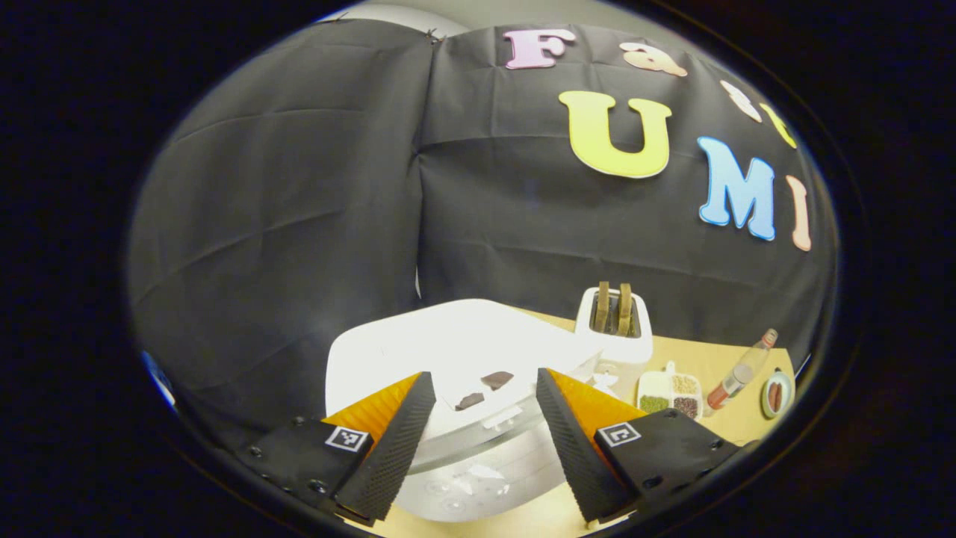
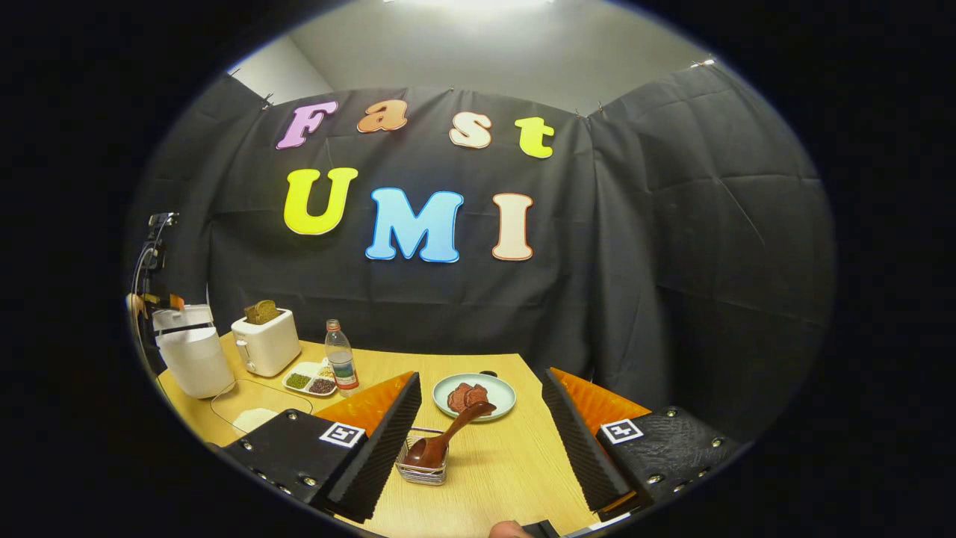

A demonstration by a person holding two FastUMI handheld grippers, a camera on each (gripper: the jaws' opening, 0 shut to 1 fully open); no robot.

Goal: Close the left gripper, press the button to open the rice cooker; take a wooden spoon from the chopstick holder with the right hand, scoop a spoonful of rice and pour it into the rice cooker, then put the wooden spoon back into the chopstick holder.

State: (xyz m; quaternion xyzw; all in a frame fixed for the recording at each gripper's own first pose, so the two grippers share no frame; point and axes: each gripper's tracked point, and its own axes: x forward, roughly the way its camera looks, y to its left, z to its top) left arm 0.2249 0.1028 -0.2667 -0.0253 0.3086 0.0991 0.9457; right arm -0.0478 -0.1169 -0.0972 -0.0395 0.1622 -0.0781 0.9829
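We were at the very start of the job, by our reading. In the left gripper view the left gripper (image 1: pixel 485 441) hung just above the white rice cooker (image 1: pixel 463 359), its two fingers spread wide with the lid showing between them. The task asks for that gripper to be closed before it presses the button, so that closing was not yet done. The lid looked down and level to us, though the glare on its white top made the button hard to pick out; the small dark patches near the front edge may be part of the controls, and we could not be sure.

In the right gripper view the right gripper (image 2: pixel 482 441) was also spread wide and held nothing. Between its fingers, on the wooden table (image 2: pixel 515 463), stood the chopstick holder (image 2: pixel 423 467) with the wooden spoon (image 2: pixel 448 437) leaning in it, bowl down and handle tilted up toward the plate (image 2: pixel 504 390) behind. The shallow tray of rice (image 2: pixel 258 415) lay near the table's left edge, in front of the cooker.

We judged the next move to call for bringing the left fingers together, then lowering the closed tip squarely onto the button, while the right gripper waited over the spoon.
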